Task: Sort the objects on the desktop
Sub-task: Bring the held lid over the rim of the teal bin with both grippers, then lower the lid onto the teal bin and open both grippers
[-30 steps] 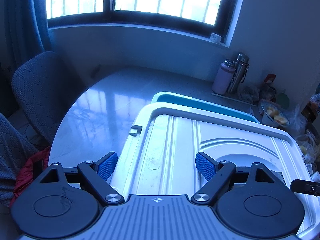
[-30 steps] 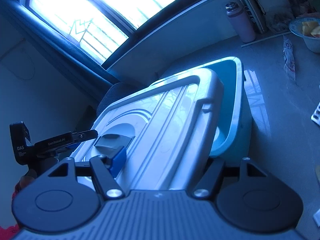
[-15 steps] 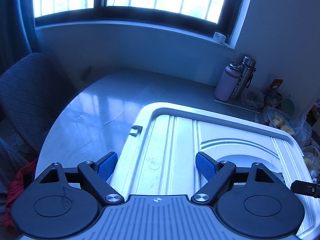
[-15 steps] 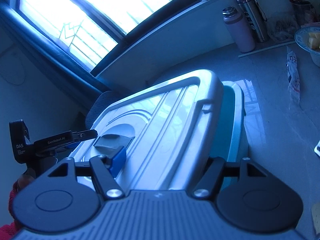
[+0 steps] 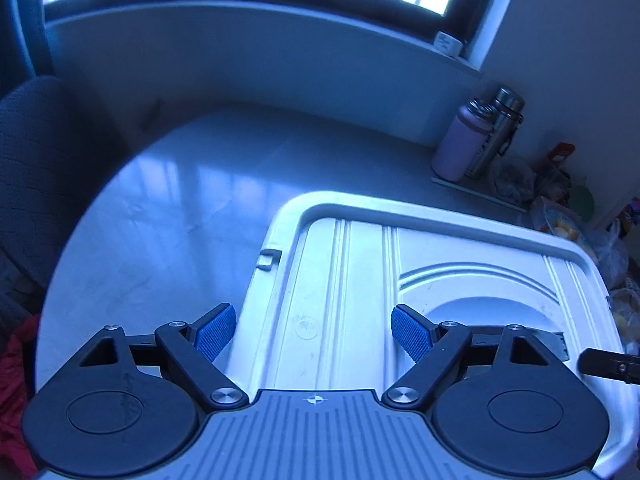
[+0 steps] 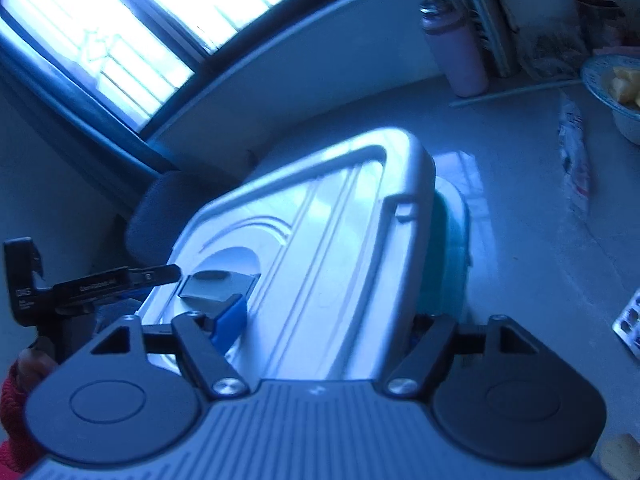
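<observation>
A large white ribbed lid point(image 5: 420, 280) fills the lower middle of the left wrist view and covers most of a teal storage box point(image 6: 444, 264), whose rim shows only in the right wrist view. My left gripper point(image 5: 314, 332) is open with its blue pads on either side of the lid's near left edge. My right gripper point(image 6: 328, 320) grips the lid point(image 6: 320, 240) across its near right corner, one pad on top, the other hidden under the rim. The left gripper's black body point(image 6: 92, 284) shows at the left of the right wrist view.
A round grey table point(image 5: 180, 208) carries a pink bottle point(image 5: 460, 144) and a steel flask point(image 5: 496, 132) at the back right. A bowl of food point(image 6: 616, 92), a snack packet point(image 6: 576, 160) and a blister pack point(image 6: 630, 320) lie to the right. A chair point(image 5: 36, 152) stands on the left.
The lid has come down and forward over the teal box, so that the box's rim is now hidden in the left wrist view. Both grippers have moved with it.
</observation>
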The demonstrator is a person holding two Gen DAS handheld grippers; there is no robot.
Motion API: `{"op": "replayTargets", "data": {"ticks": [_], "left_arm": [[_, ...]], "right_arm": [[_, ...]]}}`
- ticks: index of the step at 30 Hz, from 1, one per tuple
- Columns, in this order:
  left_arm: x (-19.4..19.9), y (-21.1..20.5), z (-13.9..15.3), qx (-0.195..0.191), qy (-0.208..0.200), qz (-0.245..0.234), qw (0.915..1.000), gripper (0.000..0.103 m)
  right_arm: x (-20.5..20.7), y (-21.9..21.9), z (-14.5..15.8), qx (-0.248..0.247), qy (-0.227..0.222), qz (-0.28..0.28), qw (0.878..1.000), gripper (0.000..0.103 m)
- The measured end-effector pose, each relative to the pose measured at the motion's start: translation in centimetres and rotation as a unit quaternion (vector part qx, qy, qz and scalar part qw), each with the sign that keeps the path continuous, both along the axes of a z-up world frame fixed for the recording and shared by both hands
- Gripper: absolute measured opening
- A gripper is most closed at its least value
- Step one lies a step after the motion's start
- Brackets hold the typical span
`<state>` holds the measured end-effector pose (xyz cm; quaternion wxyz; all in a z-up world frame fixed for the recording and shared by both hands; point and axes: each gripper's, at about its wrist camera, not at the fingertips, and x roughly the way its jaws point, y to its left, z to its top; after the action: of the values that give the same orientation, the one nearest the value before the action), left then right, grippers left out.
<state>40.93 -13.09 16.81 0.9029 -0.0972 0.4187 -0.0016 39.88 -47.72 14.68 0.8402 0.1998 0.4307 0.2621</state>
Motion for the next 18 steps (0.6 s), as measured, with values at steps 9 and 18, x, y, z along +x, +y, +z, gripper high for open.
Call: {"op": "replayTargets", "data": {"ticks": [9,18], "left_arm": [[0.2,-1.3,-0.6,0.014,0.004,-0.021,0.9997,0.086],[-0.1,-1.3,0.0,0.016,0.003,-0.023,0.9996,0.086]], "right_arm": [[-1.0,0.7,1.6,-0.059,-0.021,-0.027,0.998,0.092],[-1.4,0.4,3.4,-0.152,-0.058,-0.069,0.984,0.094]]}}
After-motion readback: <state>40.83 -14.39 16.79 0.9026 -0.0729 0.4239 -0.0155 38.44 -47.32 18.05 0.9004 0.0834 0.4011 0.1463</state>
